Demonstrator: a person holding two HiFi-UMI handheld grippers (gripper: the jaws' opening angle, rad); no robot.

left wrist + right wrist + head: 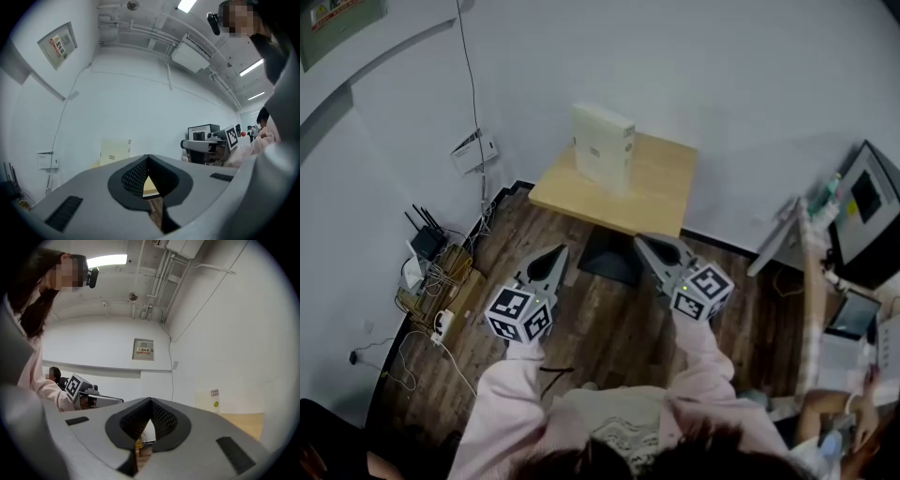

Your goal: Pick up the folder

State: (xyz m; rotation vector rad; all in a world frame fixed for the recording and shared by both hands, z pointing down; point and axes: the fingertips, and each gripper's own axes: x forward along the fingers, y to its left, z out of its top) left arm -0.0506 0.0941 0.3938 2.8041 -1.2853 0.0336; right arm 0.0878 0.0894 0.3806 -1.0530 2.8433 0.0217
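The folder (603, 145) is a cream box file standing upright at the back left of a small wooden table (661, 187) against the white wall. Both grippers hover over the floor in front of the table, apart from it and pointing level toward it. My left gripper (555, 255) is shut with nothing between its jaws. My right gripper (645, 244) is likewise shut and holds nothing. In the left gripper view the folder (115, 151) stands ahead, left of the closed tips (149, 157). The right gripper view has the folder (207, 400) off to the right of its closed tips (151, 401).
The table's black base (609, 258) rests on dark wood flooring. A router and tangled cables (427, 248) lie by the left wall, under a wall box (473, 150). A desk with a monitor (862, 216) stands at the right, another person beside it.
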